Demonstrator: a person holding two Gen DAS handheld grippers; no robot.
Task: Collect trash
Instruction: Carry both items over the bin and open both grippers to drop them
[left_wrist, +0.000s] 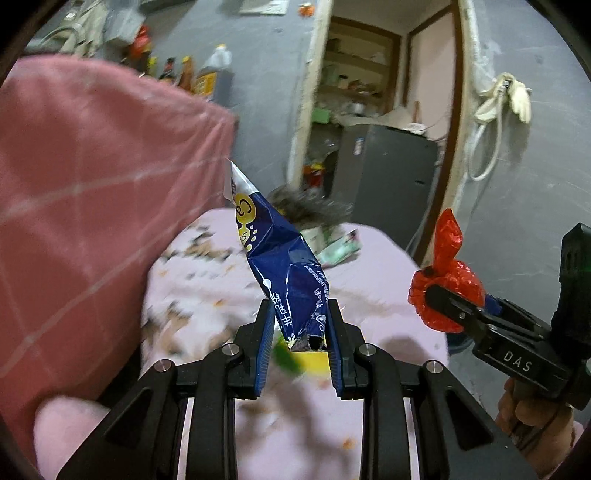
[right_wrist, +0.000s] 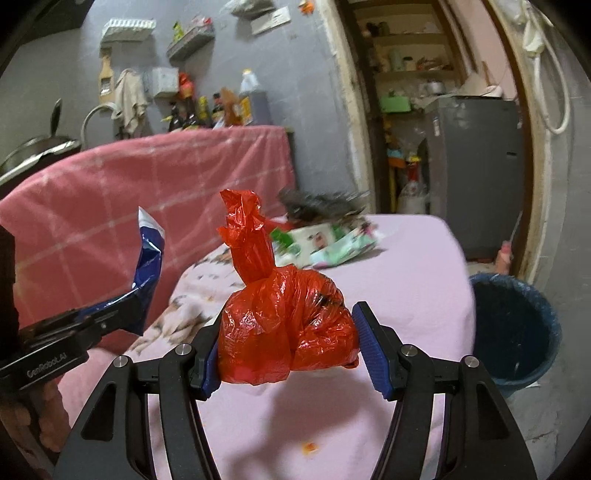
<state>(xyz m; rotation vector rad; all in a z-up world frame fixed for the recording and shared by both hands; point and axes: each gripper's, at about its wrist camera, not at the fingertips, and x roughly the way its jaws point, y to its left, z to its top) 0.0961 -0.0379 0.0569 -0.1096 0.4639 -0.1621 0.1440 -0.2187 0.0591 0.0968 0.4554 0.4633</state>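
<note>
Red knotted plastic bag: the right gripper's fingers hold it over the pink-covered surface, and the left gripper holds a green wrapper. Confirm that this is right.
Not quite: the left gripper holds a dark blue snack wrapper, not a green one, as the left wrist view shows. The rest stands: the right gripper has its fingers closed on the red knotted plastic bag above the pink-covered surface.

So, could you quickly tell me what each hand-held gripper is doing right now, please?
Left hand-held gripper: closed on the blue wrapper.
Right hand-held gripper: closed on the red bag.
</note>
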